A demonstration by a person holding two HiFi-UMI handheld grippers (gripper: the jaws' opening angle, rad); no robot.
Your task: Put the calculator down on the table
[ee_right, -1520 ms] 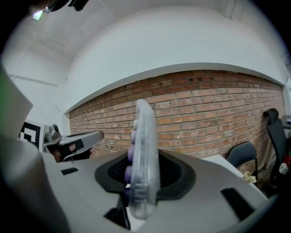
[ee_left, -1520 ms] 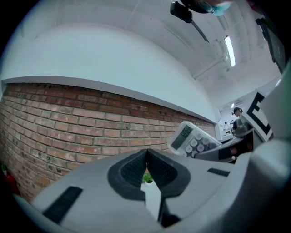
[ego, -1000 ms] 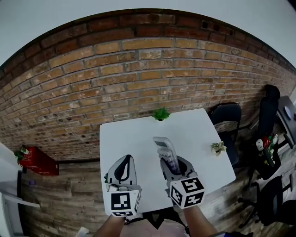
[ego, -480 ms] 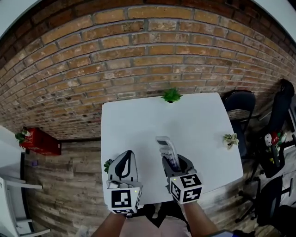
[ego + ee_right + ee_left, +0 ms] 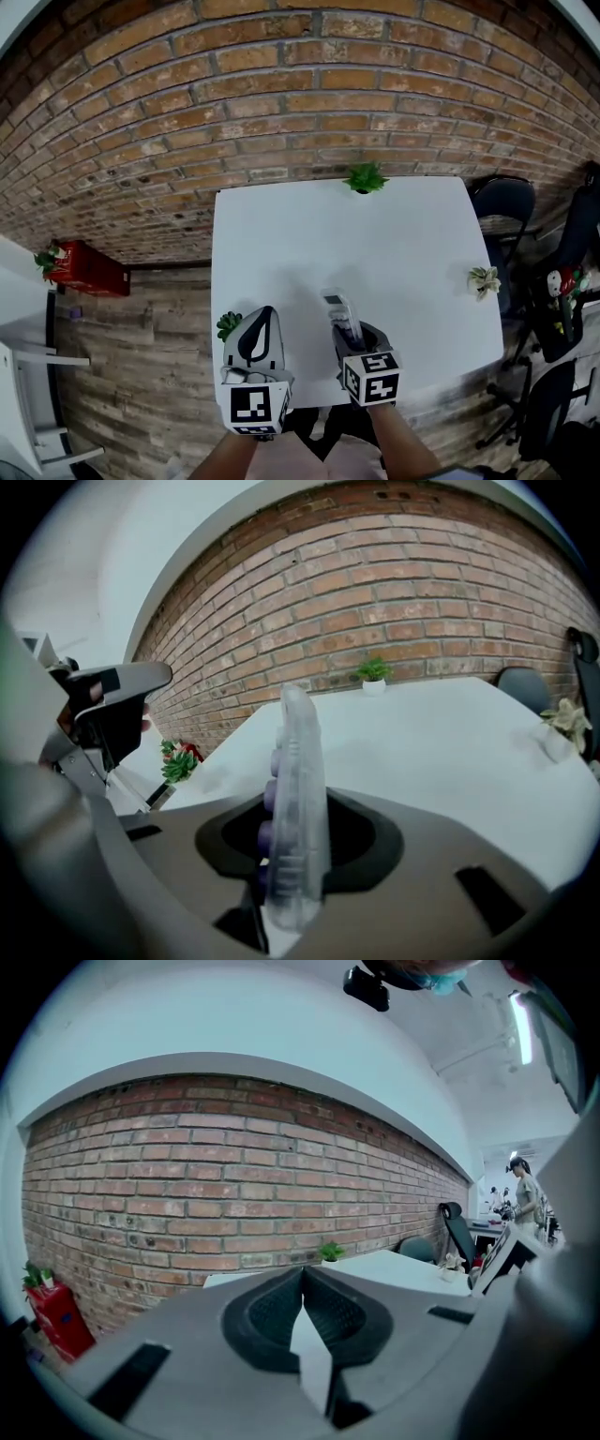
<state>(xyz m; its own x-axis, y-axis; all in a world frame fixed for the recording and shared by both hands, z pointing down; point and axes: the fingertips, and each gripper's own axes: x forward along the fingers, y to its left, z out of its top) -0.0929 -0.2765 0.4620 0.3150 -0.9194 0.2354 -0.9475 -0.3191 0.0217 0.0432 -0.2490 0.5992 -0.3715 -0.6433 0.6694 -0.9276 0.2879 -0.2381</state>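
One calculator (image 5: 296,789) sits clamped edge-up in the right tool (image 5: 349,330).

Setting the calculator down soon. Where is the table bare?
The middle of the table is bare, between the far plant, the right-edge plant and the calculator. The near edge is crowded: left hand-held gripper, right hand-held gripper, a small plant.

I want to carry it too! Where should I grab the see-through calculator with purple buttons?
Grab its near end, coming from the person's side, as the right gripper does. The clear plastic calculator is thin and flat, so the jaws can squeeze its button face and back while the long body points away.
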